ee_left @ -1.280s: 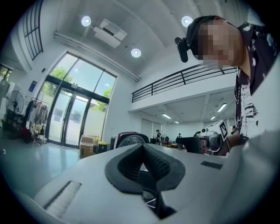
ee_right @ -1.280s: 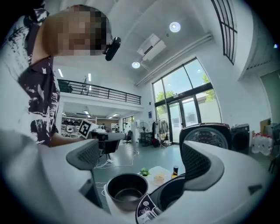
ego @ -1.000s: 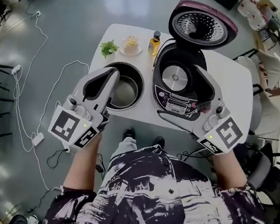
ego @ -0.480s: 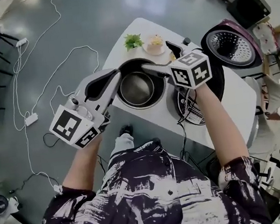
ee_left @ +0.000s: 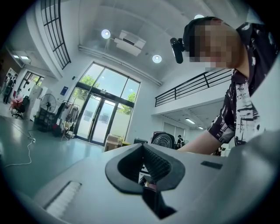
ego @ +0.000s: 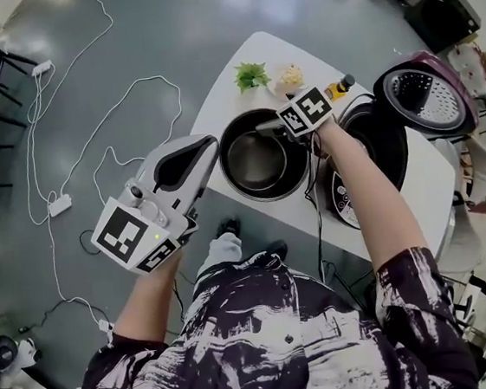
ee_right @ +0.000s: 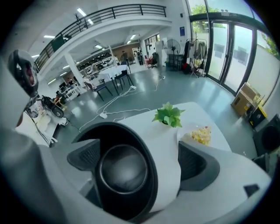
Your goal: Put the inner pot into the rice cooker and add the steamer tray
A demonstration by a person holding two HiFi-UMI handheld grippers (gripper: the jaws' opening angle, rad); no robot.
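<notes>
Two grippers are at work over a white table (ego: 220,105), seen from the head view. The right gripper (ego: 263,128) reaches across w/ the forearm lying over the front of the rice cooker (ego: 385,142), and its tips point at the far rim of the inner pot (ego: 260,157). In the right gripper view its jaws stand wide apart. The pot shows between the pads from above, dark rim and grey metal bottom, w/ a strip of bare table between the pot and the pad on that view's right. Whether either pad touches the rim can't be told.

The left gripper (ego: 209,141) hangs off the table's near-left edge, its tip just beside the pot's left rim. In the left gripper view its ribbed pads sit close together, only a thin slit between them and nothing in it.

The pot stands on the table just left of the cooker, i.e. not inside it. The cooker's lid (ego: 428,94) is up, its perforated inner plate facing the camera. Behind the pot stand a small green plant (ego: 251,75), a plate of yellowish food (ego: 289,78) and a bottle (ego: 341,86). Cables trail over the grey floor (ego: 120,37)
</notes>
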